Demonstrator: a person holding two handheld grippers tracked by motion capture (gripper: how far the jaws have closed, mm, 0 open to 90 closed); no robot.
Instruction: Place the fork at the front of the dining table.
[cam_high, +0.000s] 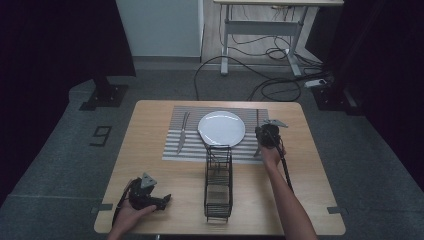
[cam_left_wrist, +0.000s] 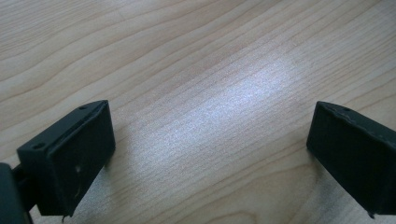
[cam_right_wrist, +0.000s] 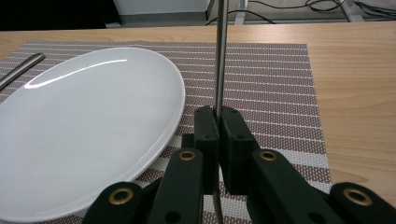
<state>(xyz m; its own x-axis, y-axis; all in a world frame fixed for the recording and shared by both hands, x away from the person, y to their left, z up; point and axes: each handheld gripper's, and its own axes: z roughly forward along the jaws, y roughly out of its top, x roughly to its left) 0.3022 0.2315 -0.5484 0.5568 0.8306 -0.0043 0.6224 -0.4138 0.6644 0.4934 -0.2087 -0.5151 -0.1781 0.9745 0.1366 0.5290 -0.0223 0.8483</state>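
Nearest the person, the left gripper (cam_high: 162, 200) rests on the bare wooden table (cam_high: 310, 200) with its jaws wide apart and nothing between them. Just beside it, 1 black wire basket (cam_high: 218, 185) lies lengthwise with 1 pale block in its near end. Farther on, the right gripper (cam_right_wrist: 218, 122) has its jaws clamped together on 1 slim metal utensil (cam_right_wrist: 220, 56) over the striped placemat (cam_right_wrist: 275, 88), just beside 1 white plate (cam_right_wrist: 88, 121) with nothing on it. 1 knife (cam_high: 182, 132) lies on the mat at the plate's far side from the utensil.
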